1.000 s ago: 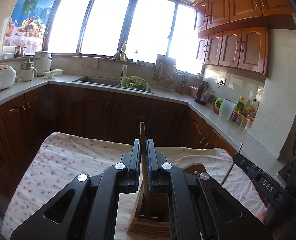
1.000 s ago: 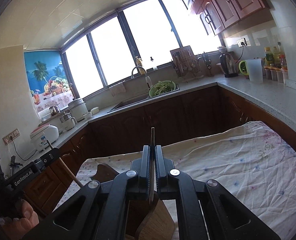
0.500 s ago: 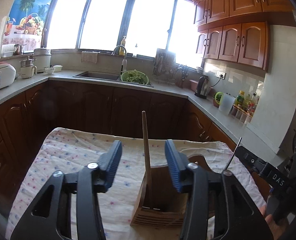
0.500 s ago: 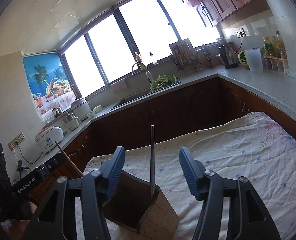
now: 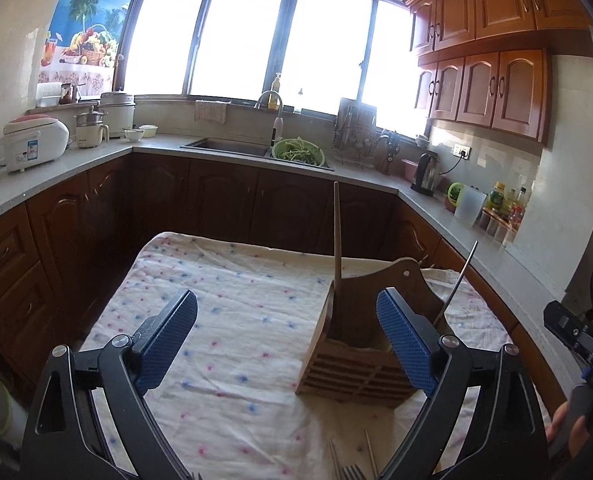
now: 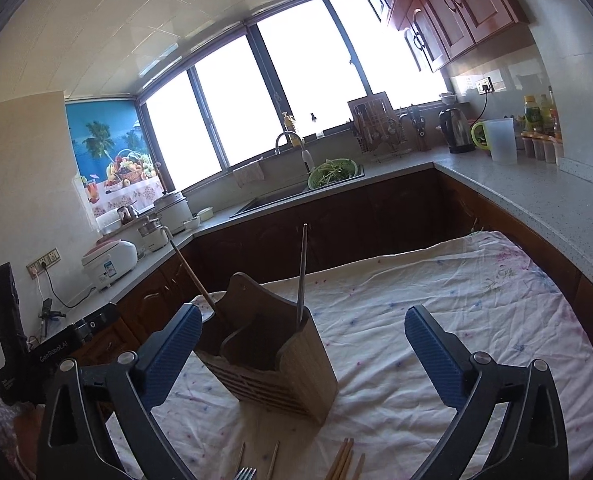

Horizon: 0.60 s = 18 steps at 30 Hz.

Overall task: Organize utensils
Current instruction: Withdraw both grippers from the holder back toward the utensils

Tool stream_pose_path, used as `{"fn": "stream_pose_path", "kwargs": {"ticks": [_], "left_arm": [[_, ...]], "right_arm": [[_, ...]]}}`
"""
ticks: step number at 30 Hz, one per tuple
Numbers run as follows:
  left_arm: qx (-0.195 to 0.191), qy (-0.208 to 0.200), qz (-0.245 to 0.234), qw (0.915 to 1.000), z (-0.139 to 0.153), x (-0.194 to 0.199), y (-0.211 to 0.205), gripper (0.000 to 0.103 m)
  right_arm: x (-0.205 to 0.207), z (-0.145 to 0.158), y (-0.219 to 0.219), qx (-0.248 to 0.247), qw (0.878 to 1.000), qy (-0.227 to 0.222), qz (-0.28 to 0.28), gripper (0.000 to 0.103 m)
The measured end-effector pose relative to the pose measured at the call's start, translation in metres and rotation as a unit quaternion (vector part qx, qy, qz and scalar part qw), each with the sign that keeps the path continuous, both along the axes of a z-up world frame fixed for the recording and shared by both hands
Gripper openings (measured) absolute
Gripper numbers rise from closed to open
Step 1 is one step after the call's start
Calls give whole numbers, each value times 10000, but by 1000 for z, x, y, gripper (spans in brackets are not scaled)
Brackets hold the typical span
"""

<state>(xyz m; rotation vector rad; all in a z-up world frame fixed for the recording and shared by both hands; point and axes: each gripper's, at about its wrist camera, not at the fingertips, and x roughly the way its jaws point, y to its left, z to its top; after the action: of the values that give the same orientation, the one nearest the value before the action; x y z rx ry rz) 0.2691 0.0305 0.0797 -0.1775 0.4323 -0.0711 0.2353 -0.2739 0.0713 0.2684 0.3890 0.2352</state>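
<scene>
Two grippers, both with jaws wide apart and holding nothing: your left gripper [image 5: 286, 338] has the wooden utensil holder [image 5: 360, 354] at about 2 o'clock just past its right finger, your right gripper [image 6: 302, 350] has it at about 11 o'clock. Standing in the holder are a wooden stick [image 5: 337, 236] (near-upright, left compartment) and a metal chopstick [image 6: 302, 276] in the right one. Loose chopsticks [image 6: 342, 460] and a fork [image 6: 245, 473] lie on the dotted tablecloth [image 5: 232, 312] at 6 o'clock.

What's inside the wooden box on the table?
The wooden box holds two sticks standing up: a wooden chopstick in one slot and a metal chopstick in another. Their bottom ends are hidden by the box walls.
</scene>
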Motion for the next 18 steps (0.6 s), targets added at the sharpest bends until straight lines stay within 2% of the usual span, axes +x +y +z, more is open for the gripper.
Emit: {"fn": "stream_pose_path", "kwargs": {"ticks": [8, 18], "left_arm": [[-35, 455, -214, 9987, -24, -30, -5, 93], [-129, 914, -357, 9951, -62, -58, -14, 93]], "right_arm": [[-47, -16, -22, -145, 9995, 190, -195, 102], [-83, -52, -52, -39, 9952, 768, -599, 102]]}}
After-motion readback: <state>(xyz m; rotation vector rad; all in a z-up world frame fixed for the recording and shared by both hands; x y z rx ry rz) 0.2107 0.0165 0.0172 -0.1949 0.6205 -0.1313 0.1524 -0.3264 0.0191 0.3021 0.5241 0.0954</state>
